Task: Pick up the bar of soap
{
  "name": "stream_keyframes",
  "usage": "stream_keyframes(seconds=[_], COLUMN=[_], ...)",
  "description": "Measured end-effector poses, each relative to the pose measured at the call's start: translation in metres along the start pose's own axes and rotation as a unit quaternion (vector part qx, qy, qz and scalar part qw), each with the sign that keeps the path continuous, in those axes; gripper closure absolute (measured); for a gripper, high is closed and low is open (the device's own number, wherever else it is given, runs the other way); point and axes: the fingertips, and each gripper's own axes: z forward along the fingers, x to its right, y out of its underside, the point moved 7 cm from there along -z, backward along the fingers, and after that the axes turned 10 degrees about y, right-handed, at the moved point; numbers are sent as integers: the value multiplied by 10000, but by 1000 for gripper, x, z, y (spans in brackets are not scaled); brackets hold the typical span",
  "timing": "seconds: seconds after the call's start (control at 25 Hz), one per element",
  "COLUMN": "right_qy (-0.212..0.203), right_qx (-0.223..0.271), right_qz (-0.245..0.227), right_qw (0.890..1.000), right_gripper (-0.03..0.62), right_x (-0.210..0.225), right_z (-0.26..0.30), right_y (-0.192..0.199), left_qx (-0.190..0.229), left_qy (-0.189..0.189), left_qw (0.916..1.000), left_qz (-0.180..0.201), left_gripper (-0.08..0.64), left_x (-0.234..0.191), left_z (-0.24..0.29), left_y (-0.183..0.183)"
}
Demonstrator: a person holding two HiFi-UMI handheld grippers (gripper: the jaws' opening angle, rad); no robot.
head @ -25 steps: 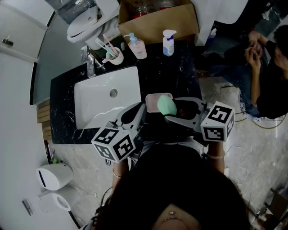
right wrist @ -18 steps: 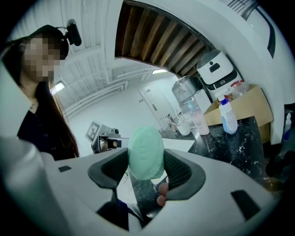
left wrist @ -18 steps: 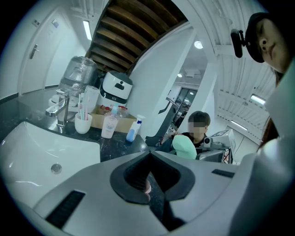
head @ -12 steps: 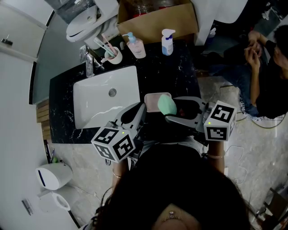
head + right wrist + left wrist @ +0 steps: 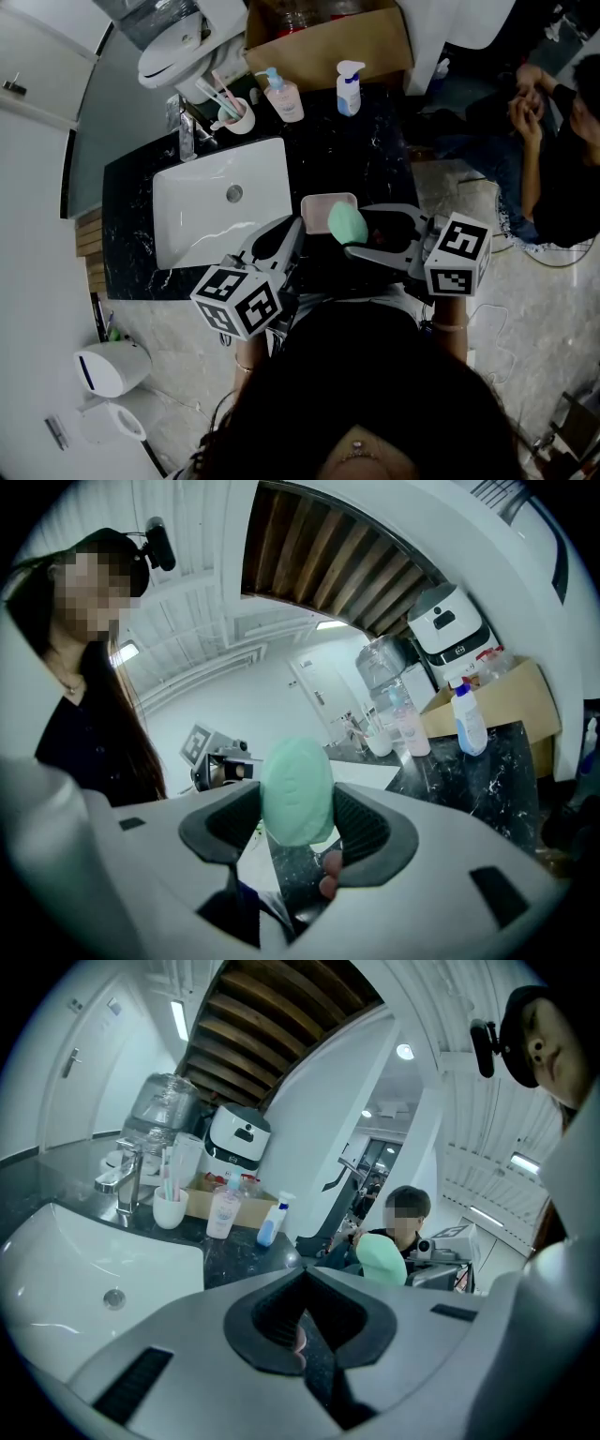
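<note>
Bar of soap [image 5: 348, 223]: pale green and oval. We are seeing it clamped in the right gripper [image 5: 356, 231], whose jaws are pressing on it from both sides. It is sitting to the right of the sink [image 5: 220, 202], off that basin's near right corner. In the head view it is overlapping the pink soap dish [image 5: 323, 208], which is lying on the black table [image 5: 370, 150] just right of the sink. In the right gripper view the soap [image 5: 296, 792] is standing on edge between the dark pads [image 5: 367, 829], with the speckled table showing below it.

The left gripper [image 5: 281, 242] is hovering at the sink's near edge, toward its right half. Its jaws are meeting tip to tip with nothing between them.

Behind the sink we are noting a faucet [image 5: 187, 136] and a white cup [image 5: 240, 118] holding toothbrushes. Behind and right of the sink are standing a pink pump bottle [image 5: 287, 99] and a blue-and-white spray bottle [image 5: 349, 90].
</note>
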Motion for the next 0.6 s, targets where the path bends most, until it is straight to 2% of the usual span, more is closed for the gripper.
stream_keyframes(seconds=[0.6], right_qy=[-13], right_qx=[64], right_qz=[-4], right_qw=[10000], right_gripper=[347], right_x=[-2], right_z=[3], right_y=[-3], left_qx=[61], left_qy=[-8], left_qw=[9999], left_qz=[-90], left_gripper=[551], left_x=[-6], left_z=[-4], left_y=[-1])
